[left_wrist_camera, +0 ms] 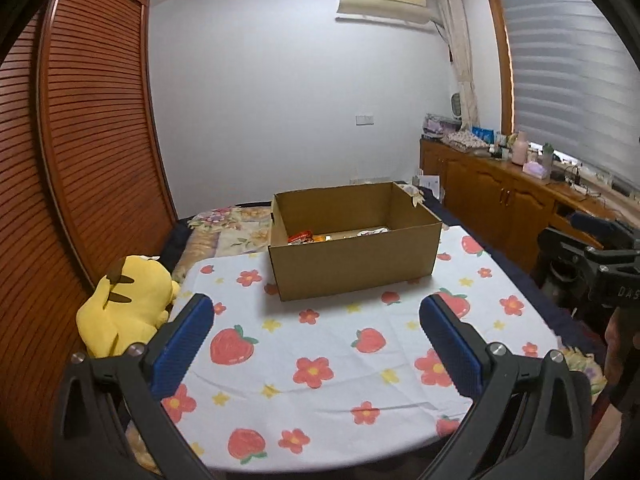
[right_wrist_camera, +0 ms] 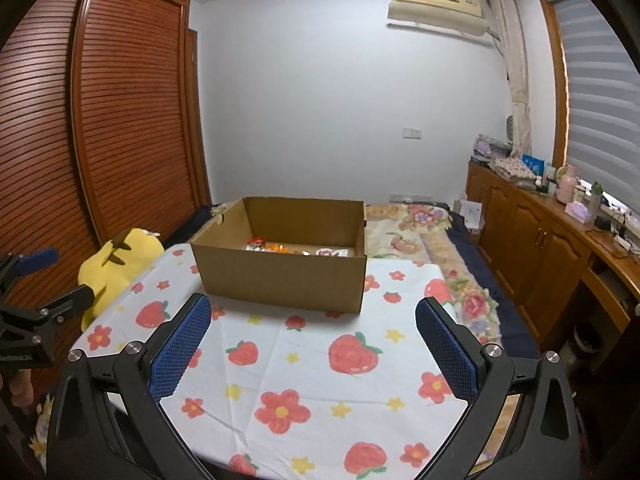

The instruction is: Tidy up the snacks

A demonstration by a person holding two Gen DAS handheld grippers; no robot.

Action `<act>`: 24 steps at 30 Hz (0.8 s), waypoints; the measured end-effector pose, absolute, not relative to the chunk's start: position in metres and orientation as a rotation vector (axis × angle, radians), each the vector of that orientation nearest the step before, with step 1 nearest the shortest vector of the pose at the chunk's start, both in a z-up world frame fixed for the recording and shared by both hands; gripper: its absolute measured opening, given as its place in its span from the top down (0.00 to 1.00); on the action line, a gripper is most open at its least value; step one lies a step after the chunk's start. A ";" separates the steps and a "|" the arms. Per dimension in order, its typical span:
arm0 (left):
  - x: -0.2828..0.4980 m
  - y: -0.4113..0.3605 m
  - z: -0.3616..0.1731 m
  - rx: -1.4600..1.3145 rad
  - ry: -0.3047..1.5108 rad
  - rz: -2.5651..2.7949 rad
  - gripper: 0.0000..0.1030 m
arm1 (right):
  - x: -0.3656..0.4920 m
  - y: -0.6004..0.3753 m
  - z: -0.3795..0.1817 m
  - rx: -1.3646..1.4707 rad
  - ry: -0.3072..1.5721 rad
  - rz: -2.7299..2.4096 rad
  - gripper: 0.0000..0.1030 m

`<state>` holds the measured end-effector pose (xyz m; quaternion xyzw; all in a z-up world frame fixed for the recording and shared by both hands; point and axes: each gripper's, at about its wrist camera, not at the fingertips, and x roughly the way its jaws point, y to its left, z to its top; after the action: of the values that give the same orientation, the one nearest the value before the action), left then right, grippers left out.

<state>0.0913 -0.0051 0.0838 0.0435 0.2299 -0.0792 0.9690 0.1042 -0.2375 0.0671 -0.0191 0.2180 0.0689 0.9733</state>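
Note:
An open cardboard box (left_wrist_camera: pixel 352 264) (right_wrist_camera: pixel 280 280) stands on the far part of a table covered with a strawberry-and-flower cloth (left_wrist_camera: pixel 320 360) (right_wrist_camera: pixel 312 368). Snack packets (left_wrist_camera: pixel 304 237) (right_wrist_camera: pixel 264 245) lie on its floor, mostly hidden by the near wall. My left gripper (left_wrist_camera: pixel 316 308) is open wide above the cloth, short of the box, with nothing between its blue pads (left_wrist_camera: pixel 188 344). My right gripper (right_wrist_camera: pixel 312 308) is likewise open and empty in front of the box. Each gripper shows at the edge of the other's view: the right gripper (left_wrist_camera: pixel 600 264), the left gripper (right_wrist_camera: pixel 28 308).
A yellow plush toy (left_wrist_camera: pixel 124 304) (right_wrist_camera: pixel 112 264) sits at the table's left edge. A bed with a floral quilt (right_wrist_camera: pixel 420 232) lies behind the table. A slatted wooden wardrobe (left_wrist_camera: pixel 92 140) stands left, a wooden cabinet (right_wrist_camera: pixel 540 240) with bottles right.

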 end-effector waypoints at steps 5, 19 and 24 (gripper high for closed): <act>0.075 0.000 0.085 0.068 0.453 -0.156 0.00 | 0.084 -0.244 0.070 -0.024 0.421 0.128 0.00; 0.043 0.015 0.062 0.033 0.439 -0.118 0.00 | 0.037 -0.252 0.068 -0.012 0.342 0.079 0.00; 0.036 0.020 0.054 0.029 0.421 -0.090 0.00 | 0.035 -0.249 0.057 -0.008 0.355 0.086 0.00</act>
<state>0.0364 0.0199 0.0544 0.0145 0.2089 -0.0449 0.9768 0.0345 -0.2492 0.0566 -0.0041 0.1765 0.0426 0.9834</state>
